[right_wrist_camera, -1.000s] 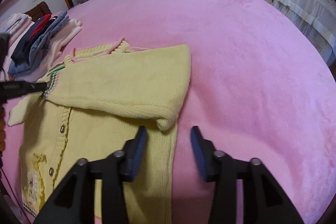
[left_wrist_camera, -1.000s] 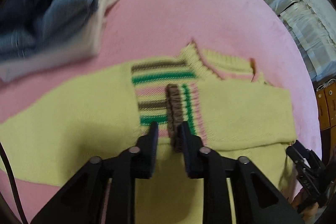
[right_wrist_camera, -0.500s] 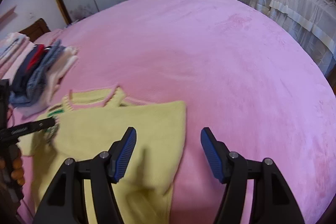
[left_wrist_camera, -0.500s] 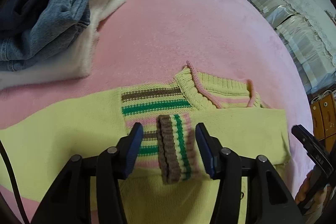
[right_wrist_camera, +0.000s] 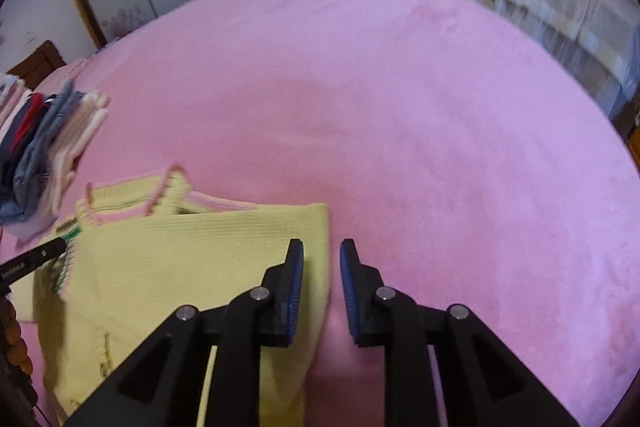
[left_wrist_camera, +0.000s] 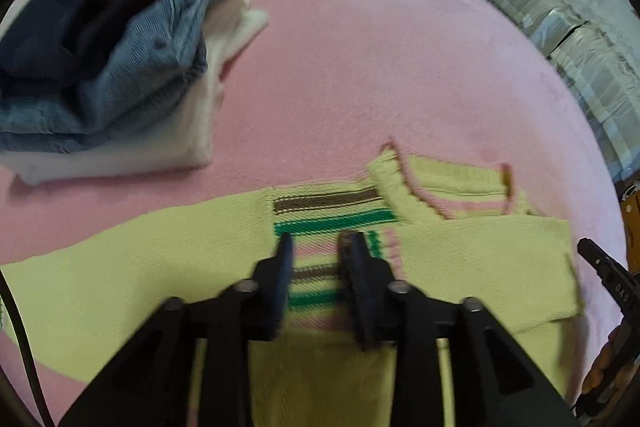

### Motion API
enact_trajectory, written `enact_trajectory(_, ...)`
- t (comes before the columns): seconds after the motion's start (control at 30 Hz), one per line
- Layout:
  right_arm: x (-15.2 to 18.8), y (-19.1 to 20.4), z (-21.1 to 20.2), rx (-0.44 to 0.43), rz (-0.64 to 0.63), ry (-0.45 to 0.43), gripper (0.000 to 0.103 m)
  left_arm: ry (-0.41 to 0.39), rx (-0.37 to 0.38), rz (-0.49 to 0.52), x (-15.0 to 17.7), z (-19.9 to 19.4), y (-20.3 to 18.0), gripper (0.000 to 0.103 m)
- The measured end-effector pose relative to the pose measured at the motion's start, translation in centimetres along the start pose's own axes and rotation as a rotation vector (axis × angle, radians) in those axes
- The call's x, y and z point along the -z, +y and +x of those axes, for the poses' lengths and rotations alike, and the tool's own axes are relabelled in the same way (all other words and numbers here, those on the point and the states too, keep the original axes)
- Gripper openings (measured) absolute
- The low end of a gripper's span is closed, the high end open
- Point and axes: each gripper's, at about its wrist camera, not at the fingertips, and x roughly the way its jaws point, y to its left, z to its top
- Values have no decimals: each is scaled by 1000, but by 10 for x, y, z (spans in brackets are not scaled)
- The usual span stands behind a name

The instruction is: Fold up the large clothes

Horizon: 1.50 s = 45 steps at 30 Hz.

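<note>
While the yellow sweater lies flat on the pink blanket, the left gripper hangs just above its striped shoulder, pointing toward 12 o'clock. Its two fingers stand a narrow gap apart with nothing between them; brown, green and pink stripes show through the gap. From this gripper the collar sits at 1 o'clock, and one sleeve runs out toward 9 o'clock. A stack of folded clothes, denim on top of white, rests on the blanket at 10 o'clock, apart from the sweater.

Over on the other side, the right gripper also points toward 12 o'clock, low over the folded edge of the sweater. Its fingers are narrowly parted and hold nothing: the left finger is over yellow knit, the right finger over bare blanket. Whether either one touches the cloth I cannot tell. The other gripper's tip shows at 9 o'clock by the striped shoulder, and the stack of clothes lies at 10 o'clock.
</note>
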Motion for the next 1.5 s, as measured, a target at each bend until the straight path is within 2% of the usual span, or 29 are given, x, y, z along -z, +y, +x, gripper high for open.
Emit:
enact_trajectory(0.03,2,9,-8,-24,-21,-10,19,-26,19,3,3,-11,-6,60)
enact_trajectory(0.07,6,19,-15,-52,-47,-12,19,-47,31,12,7,-20,-13,62)
enact_trajectory(0.2,26,63,-19,-158,-128,40,19,-8,74,58,24,-29,-41,63)
enact_trajectory(0.23,30,69,-17,-160,-145,47,19,0,69,70,30,-27,-45,63)
enact_trajectory(0.3,41,78,-11,-106,-185,51,19,28,37,79,40,-17,-53,59)
enact_trajectory(0.4,48,57,0,-3,-165,62,17,53,-2,67,51,1,-40,57)
enact_trajectory(0.5,51,30,-1,-28,-94,65,4,34,39,41,57,-6,-22,57)
enact_trajectory(0.6,52,23,-11,-49,-49,62,2,30,38,41,58,-12,-23,56)
enact_trajectory(0.67,52,24,-17,-50,-32,57,6,27,27,46,60,-17,-25,56)
enact_trajectory(0.83,62,30,-34,-64,33,74,7,7,24,55,67,-40,-30,57)
enact_trajectory(0.87,64,30,-39,-69,45,81,9,-5,21,58,68,-48,-31,59)
enact_trajectory(0.9,67,31,-45,-68,56,87,11,-16,17,54,70,-58,-31,65)
enact_trajectory(0.93,69,30,-51,-62,63,91,17,-23,13,47,73,-68,-30,72)
enact_trajectory(0.97,72,30,-58,-55,71,93,27,-29,9,37,75,-77,-30,75)
enact_trajectory(1.03,77,30,-73,-46,85,88,43,-45,-6,17,80,-98,-27,80)
enact_trajectory(1.07,79,31,-80,-43,88,83,45,-46,-19,7,83,-108,-25,80)
enact_trajectory(1.17,84,39,-101,-51,77,77,45,-33,-32,-25,91,-132,-20,83)
enact_trajectory(1.27,90,52,-122,-74,59,60,45,-24,4,-53,102,-152,-5,83)
enact_trajectory(1.4,96,75,-143,-94,17,47,45,-69,1,-88,122,-188,15,83)
enact_trajectory(1.5,101,96,-156,-107,-20,27,45,-103,-41,-106,134,-208,31,83)
